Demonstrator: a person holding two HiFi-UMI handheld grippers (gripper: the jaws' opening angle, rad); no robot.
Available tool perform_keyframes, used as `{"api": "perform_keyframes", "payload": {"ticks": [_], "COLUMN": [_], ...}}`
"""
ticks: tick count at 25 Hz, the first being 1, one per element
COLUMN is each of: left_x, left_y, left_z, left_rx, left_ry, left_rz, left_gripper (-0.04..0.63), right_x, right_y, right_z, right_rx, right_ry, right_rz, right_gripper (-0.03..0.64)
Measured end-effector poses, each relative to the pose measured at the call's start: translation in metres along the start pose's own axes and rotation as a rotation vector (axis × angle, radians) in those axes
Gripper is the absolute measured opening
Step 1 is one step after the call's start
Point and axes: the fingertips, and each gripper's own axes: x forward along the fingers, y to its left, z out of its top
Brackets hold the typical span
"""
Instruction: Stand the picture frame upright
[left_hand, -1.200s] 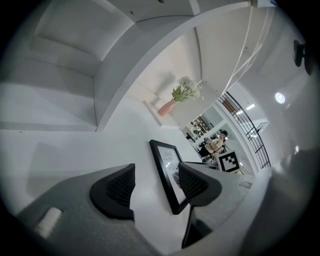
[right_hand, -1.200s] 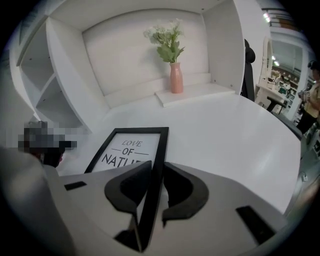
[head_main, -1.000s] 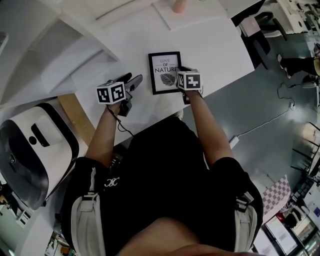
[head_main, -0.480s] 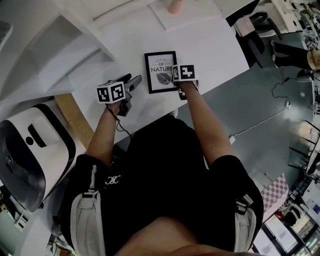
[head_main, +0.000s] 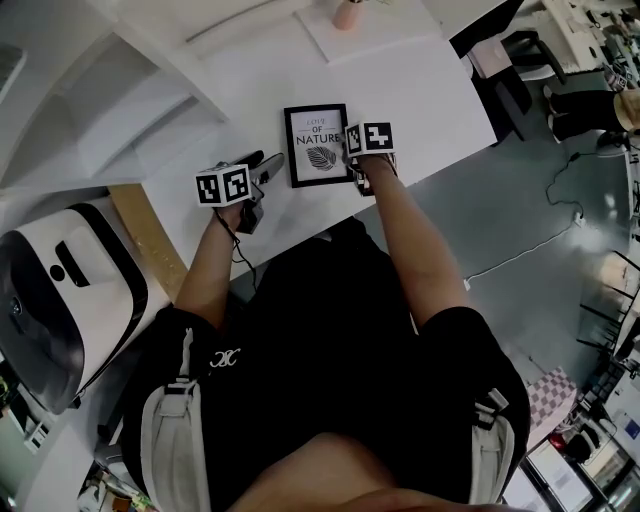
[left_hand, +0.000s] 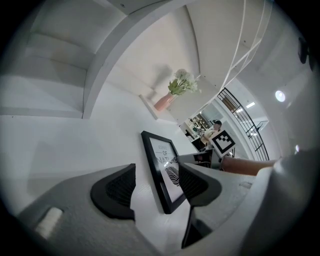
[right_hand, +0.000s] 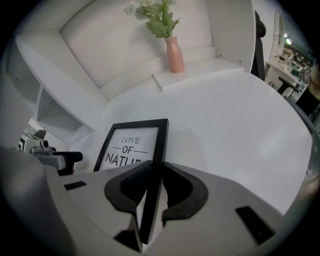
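**Head view, frame:** the black-bordered picture frame (head_main: 316, 146), printed "LOVE OF NATURE" above a leaf, lies on the white table (head_main: 430, 95) between the two grippers.
**Head view, left gripper:** the left gripper (head_main: 271, 162) points at the frame's left border, with its tips just beside that border.
**Head view, right gripper:** the right gripper (head_main: 352, 152) sits on the frame's right border, near the table's front rim.
**Head view, surroundings:** a pink vase (head_main: 346, 14) stands on a raised ledge well beyond both grippers. A white shelf unit (head_main: 140, 95) lies on the left gripper's outer side. A white-and-black machine (head_main: 60, 300) sits behind that gripper, off the table. A cable (head_main: 520, 250) trails across the grey floor (head_main: 500, 190) on the right gripper's side.
**Left gripper view, jaws:** the jaws stand apart and press on nothing. The frame's (left_hand: 167, 170) near corner shows in the gap. Whether it reaches in between the pads or lies just ahead of them cannot be told.
**Left gripper view, beyond:** the right gripper (left_hand: 194, 158) is at the frame's far border. The vase (left_hand: 164, 102) holds pale flowers (left_hand: 182, 82) farther on. A person (left_hand: 216, 128) stands in the background.
**Right gripper view, jaws:** the jaws are closed on the frame's (right_hand: 131, 145) right border, one pad on each face.
**Right gripper view, beyond:** the left gripper's tip (right_hand: 74, 156) shows just past the frame's opposite border. The vase (right_hand: 175, 55) stands straight ahead, well apart from the frame.
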Motion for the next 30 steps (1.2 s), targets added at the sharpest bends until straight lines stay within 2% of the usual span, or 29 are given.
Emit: {"api": "perform_keyframes", "payload": {"ticks": [3,10,15,23,26,28,30], "left_x": [0.004,0.025,0.029,0.035,0.04,0.042,0.043], "left_y": [-0.003,-0.006,-0.012,-0.024,-0.032,-0.038,-0.041], "left_z": [-0.002,-0.015,-0.012,-0.012,-0.011,-0.008,-0.008], "left_rx": [-0.018,-0.129,-0.194,-0.291,-0.297,-0.311,-0.334], "left_ry": [0.003,0.054,0.011,-0.016,-0.011,-0.019,-0.026], "left_rz": [0.016,0.033,0.025,-0.024,-0.047,-0.074,-0.092], "left_gripper": [0.278,0.278,0.278,0.273,0.215,0.086,0.083], "right_x": [0.0,-0.002,-0.002,-0.004,-0.004,-0.004,-0.004], "right_y": [0.0,0.0,-0.002,0.004,0.004,0.004,0.004], "right_z": [-0.001,0.0,0.002,0.002,0.003,0.004,0.004], "right_rx": [0.02,0.0,0.061,0.089,0.106,0.106,0.104], "right_ry": [0.001,0.004,0.016,0.036,0.035,0.032,0.029], "right_rz": [0.06,0.162,0.28,0.378,0.404,0.408,0.412], "right_gripper": [0.078,0.075,0.072,0.071,0.071,0.071,0.071]}}
